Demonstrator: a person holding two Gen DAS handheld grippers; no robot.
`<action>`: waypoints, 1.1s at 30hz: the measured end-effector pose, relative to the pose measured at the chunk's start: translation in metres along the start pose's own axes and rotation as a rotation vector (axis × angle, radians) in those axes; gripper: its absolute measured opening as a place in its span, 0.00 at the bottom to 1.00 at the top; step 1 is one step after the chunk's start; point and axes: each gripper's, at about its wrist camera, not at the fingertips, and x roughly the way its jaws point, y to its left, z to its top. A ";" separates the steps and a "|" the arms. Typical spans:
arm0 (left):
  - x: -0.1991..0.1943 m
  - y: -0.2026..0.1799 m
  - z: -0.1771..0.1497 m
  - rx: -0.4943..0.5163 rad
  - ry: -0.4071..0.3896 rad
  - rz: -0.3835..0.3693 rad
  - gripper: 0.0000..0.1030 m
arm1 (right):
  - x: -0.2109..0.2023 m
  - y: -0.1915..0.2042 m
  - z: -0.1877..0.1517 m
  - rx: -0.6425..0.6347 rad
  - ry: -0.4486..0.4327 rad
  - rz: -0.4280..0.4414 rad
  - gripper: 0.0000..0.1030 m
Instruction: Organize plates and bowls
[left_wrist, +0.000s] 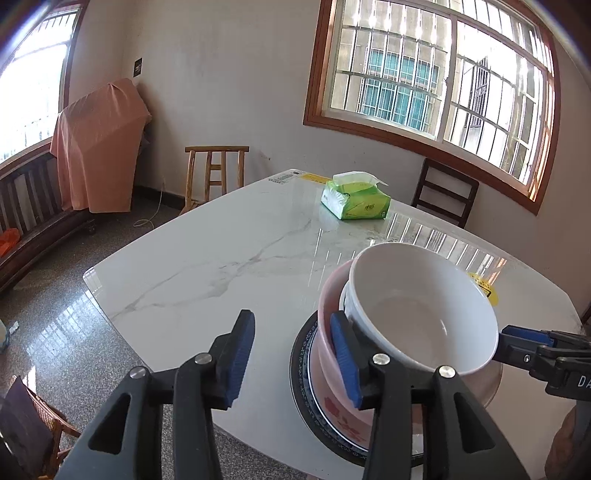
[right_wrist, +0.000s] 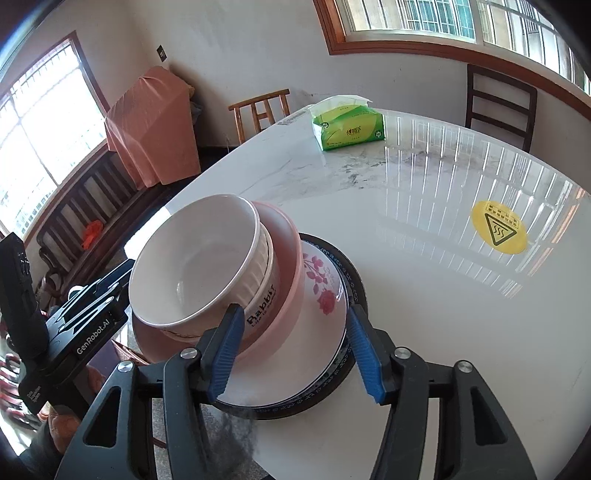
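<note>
A stack stands near the table's front edge: a dark-rimmed plate (right_wrist: 334, 391) at the bottom, a white plate with red flowers (right_wrist: 317, 295), a pink bowl (right_wrist: 284, 258), and a white bowl (right_wrist: 199, 266) on top, tilted; the stack also shows in the left wrist view, with the white bowl (left_wrist: 421, 306) over the pink bowl (left_wrist: 332, 376). My left gripper (left_wrist: 291, 358) is open just left of the stack, its right finger against the pink bowl. My right gripper (right_wrist: 295, 350) is open around the front of the plates and holds nothing.
A green tissue pack (left_wrist: 354, 199) lies at the far side of the marble table (left_wrist: 207, 258). A yellow warning sticker (right_wrist: 498, 232) marks the tabletop on the right. Wooden chairs (right_wrist: 500, 99) stand behind the table. The table edge runs close below the stack.
</note>
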 end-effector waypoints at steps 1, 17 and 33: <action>-0.002 -0.001 -0.002 0.006 -0.014 0.002 0.44 | -0.001 0.002 -0.002 -0.007 -0.010 0.009 0.59; -0.057 -0.007 -0.038 0.016 -0.156 0.089 0.44 | -0.058 0.031 -0.062 -0.033 -0.322 -0.033 0.82; -0.126 -0.052 -0.072 0.056 -0.229 0.055 0.61 | -0.114 0.052 -0.125 -0.155 -0.534 -0.146 0.98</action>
